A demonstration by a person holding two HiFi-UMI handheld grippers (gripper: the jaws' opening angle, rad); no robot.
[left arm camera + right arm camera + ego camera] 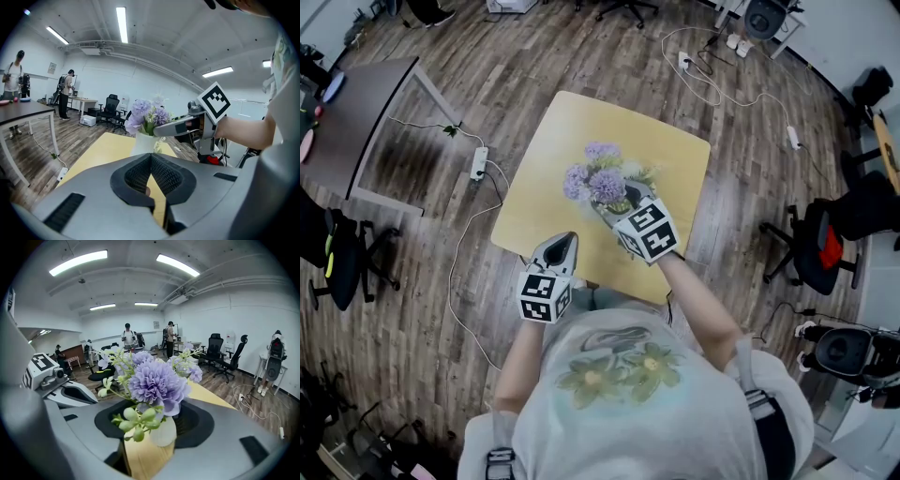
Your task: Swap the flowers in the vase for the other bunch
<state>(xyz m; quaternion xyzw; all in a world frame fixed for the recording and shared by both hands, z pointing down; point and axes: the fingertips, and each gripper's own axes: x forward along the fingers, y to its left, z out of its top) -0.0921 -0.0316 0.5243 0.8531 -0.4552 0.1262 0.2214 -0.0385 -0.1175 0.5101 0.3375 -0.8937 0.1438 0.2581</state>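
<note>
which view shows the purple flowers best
The right gripper view: the purple flowers fill its centre, close up, with sharp petals, above the white vase. The head view shows them small, from above, on the yellow table. The left gripper view shows them small and side-on, in the vase.

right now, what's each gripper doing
Left gripper: closed, nothing held.
Right gripper: open, white vase between its jaws, not gripped.

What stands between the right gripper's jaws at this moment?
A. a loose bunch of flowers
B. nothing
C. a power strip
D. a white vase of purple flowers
D: in its own view the right gripper has the white vase, with purple flowers in it, between its parted jaws.
</note>
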